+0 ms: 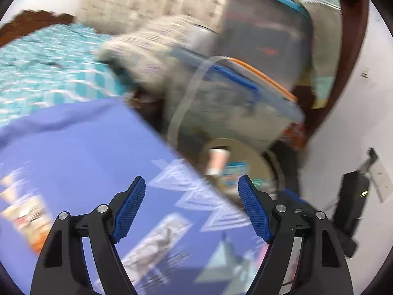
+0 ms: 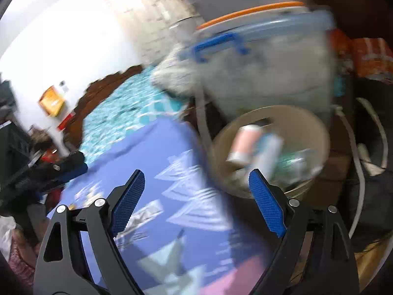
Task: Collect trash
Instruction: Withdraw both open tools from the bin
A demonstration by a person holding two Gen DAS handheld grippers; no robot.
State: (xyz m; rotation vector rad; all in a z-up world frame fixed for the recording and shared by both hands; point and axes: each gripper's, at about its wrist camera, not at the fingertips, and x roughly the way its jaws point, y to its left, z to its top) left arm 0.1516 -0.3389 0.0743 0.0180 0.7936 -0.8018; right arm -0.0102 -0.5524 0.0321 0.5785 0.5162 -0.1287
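Blurred bedroom, purple-clothed table (image 2: pixel 137 152): both claws, left claw (image 1: pixel 191 206) and right claw (image 2: pixel 196 199), gape wide and empty; bin (image 2: pixel 316 127) of trash ahead-right, nearer the right claw; wrappers (image 1: pixel 157 241) lie below.

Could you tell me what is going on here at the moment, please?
A person with two handheld grippers is collecting trash. Both the left gripper and the right gripper are open and empty above a purple cloth. Beside it, a beige bin already holds a pink can and other litter. The pictures are blurred.

White wall (image 2: pixel 49 36), teal patterned bedspread (image 1: pixel 36 73), dark wooden headboard (image 1: pixel 34 22)
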